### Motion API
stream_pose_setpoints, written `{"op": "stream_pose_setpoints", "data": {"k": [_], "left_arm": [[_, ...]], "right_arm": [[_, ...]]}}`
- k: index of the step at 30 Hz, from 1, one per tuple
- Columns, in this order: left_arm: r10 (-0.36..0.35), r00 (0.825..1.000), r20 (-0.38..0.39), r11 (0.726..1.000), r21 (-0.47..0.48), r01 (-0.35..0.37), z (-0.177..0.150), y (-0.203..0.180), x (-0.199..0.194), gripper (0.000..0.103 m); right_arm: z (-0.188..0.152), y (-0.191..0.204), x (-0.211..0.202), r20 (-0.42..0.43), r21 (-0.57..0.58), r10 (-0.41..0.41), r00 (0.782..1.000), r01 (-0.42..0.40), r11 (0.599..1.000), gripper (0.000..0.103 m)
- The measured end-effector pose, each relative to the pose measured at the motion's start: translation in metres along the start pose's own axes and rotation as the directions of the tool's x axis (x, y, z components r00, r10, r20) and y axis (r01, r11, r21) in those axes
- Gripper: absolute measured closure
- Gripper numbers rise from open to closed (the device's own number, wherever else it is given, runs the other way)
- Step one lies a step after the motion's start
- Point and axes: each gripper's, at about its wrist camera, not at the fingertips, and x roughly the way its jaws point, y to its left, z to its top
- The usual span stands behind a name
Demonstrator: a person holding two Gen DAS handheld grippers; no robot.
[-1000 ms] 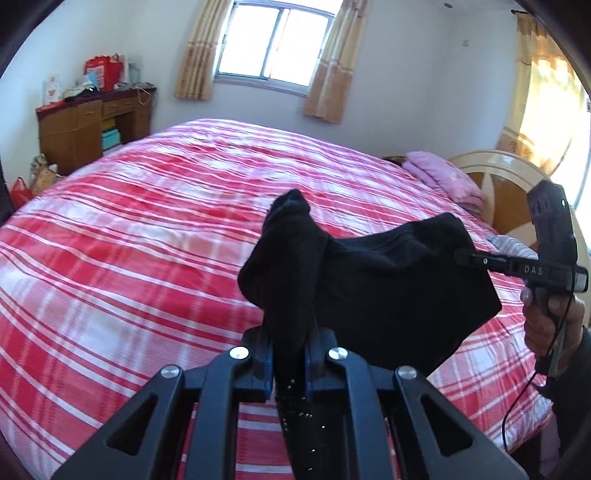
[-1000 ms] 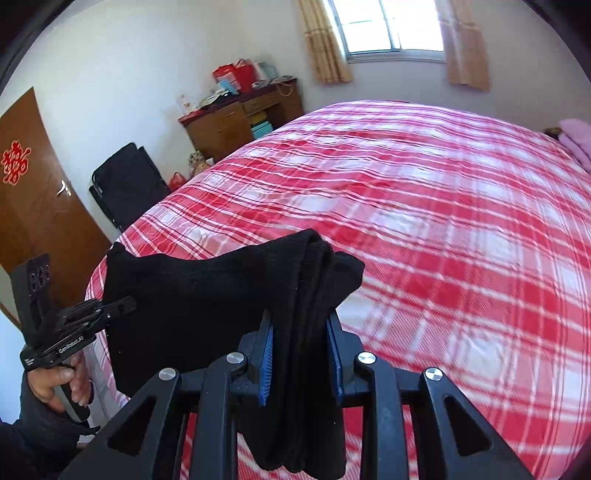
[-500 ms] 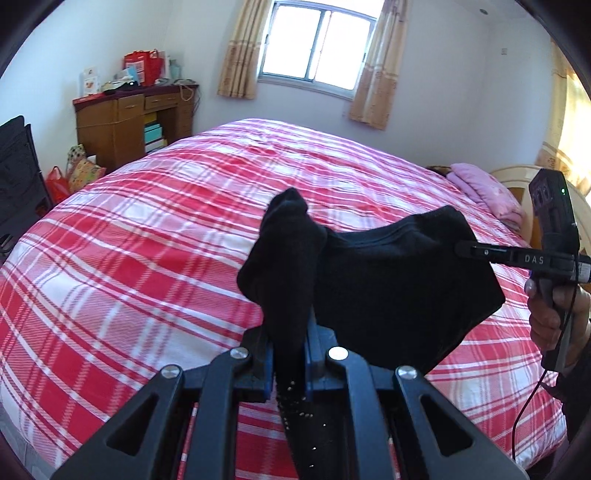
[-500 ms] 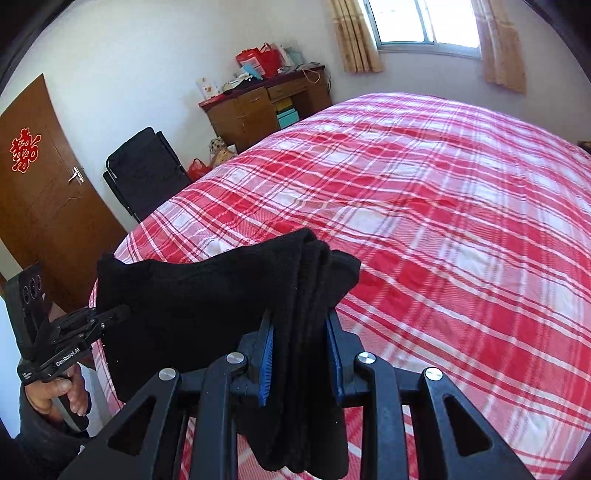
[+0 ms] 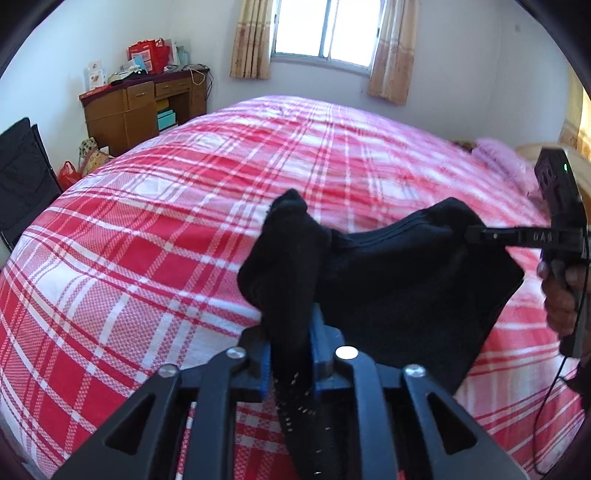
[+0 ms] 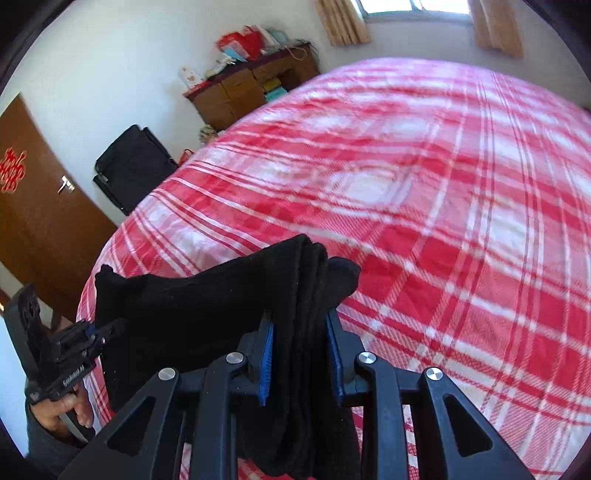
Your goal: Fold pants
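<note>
item: black pants point(image 5: 406, 280), folded into a thick bundle, held in the air above a bed with a red-and-white plaid bedspread point(image 5: 184, 229), strung between two handheld tools. left gripper point(image 5: 291, 354): blue-padded jaws opening, a bunched fold of the fabric standing up between them, pads on either side of it. right gripper point(image 6: 299, 354): several stacked layers of the cloth between its blue pads, clamped. left wrist view only: the right gripper point(image 5: 476, 234) seen from the side, biting the far corner of the pants, a hand point(image 5: 559, 291) on its handle with a cable hanging below; a window point(image 5: 325, 29) with beige curtains point(image 5: 251, 37); a pink pillow point(image 5: 506, 166) at the far right edge of the bed. right wrist view only: the left gripper point(image 6: 99, 332) seen from the side at the cloth's other end, a hand point(image 6: 66, 410) under it; a brown door point(image 6: 40, 229) with a red paper ornament point(image 6: 11, 170). both views: a wooden desk point(image 5: 144, 107) with red gift bags and boxes on top, teal boxes in its open shelf; a black folding chair point(image 6: 133, 170); coloured bags on the floor beside the desk.
</note>
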Motion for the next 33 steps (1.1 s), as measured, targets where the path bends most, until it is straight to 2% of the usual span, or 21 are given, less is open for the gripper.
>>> {"op": "stream_pose_setpoints", "data": {"k": [1, 5, 7, 8, 9, 10, 12, 16, 20, 23, 28, 33], "left_arm": [[0.02, 1.0, -0.003, 1.0, 0.005, -0.02, -0.002, -0.001, 0.001, 0.067], [0.061, 0.998, -0.004, 0.998, 0.034, -0.061, -0.009, -0.003, 0.003, 0.057], [0.1, 0.995, -0.002, 0.994, 0.037, -0.1, -0.012, 0.0, 0.004, 0.038], [0.117, 0.993, -0.002, 0.993, 0.035, -0.117, -0.013, 0.002, 0.005, 0.032], [0.14, 0.99, -0.005, 0.99, 0.022, -0.14, -0.015, 0.007, 0.006, 0.021], [0.15, 0.989, -0.006, 0.989, 0.005, -0.15, -0.016, 0.011, 0.005, 0.018], [0.143, 0.99, -0.008, 0.989, -0.039, -0.143, -0.019, 0.021, 0.001, 0.018], [0.177, 0.984, 0.016, 0.981, -0.08, -0.175, -0.022, 0.023, -0.018, 0.018], [0.166, 0.984, 0.065, 0.981, -0.107, -0.159, -0.02, 0.015, -0.041, 0.018], [0.158, 0.981, 0.109, 0.985, -0.091, -0.148, -0.017, 0.003, -0.063, 0.018], [0.104, 0.975, 0.194, 0.994, -0.057, -0.094, -0.006, -0.021, -0.102, 0.018], [0.053, 0.962, 0.268, 0.998, 0.002, -0.055, -0.002, -0.047, -0.137, 0.011]], "right_arm": [[-0.002, -0.005, 0.003, -0.012, 0.017, 0.0, 1.0, 0.001, 1.0, 0.073], [-0.008, -0.019, 0.012, -0.044, 0.058, -0.008, 0.999, 0.011, 0.998, 0.066], [-0.009, -0.021, 0.013, -0.043, 0.055, -0.022, 0.999, 0.024, 0.998, 0.061], [-0.01, -0.021, 0.013, -0.041, 0.054, -0.033, 0.999, 0.035, 0.998, 0.055], [-0.012, -0.024, 0.009, -0.033, 0.068, -0.039, 0.999, 0.041, 0.997, 0.05], [-0.013, -0.028, 0.006, -0.024, 0.083, -0.04, 0.999, 0.041, 0.996, 0.049], [-0.019, -0.039, -0.012, 0.031, 0.124, -0.05, 0.998, 0.045, 0.991, 0.048], [-0.038, -0.052, -0.059, 0.106, 0.151, -0.171, 0.979, 0.154, 0.976, 0.048], [-0.07, -0.052, -0.112, 0.157, 0.161, -0.202, 0.967, 0.176, 0.971, 0.042], [-0.099, -0.04, -0.151, 0.194, 0.155, -0.236, 0.952, 0.207, 0.966, 0.041], [-0.147, -0.016, -0.219, 0.268, 0.158, -0.271, 0.925, 0.236, 0.959, 0.04], [-0.175, 0.003, -0.274, 0.365, 0.156, -0.307, 0.879, 0.267, 0.951, 0.035]]}}
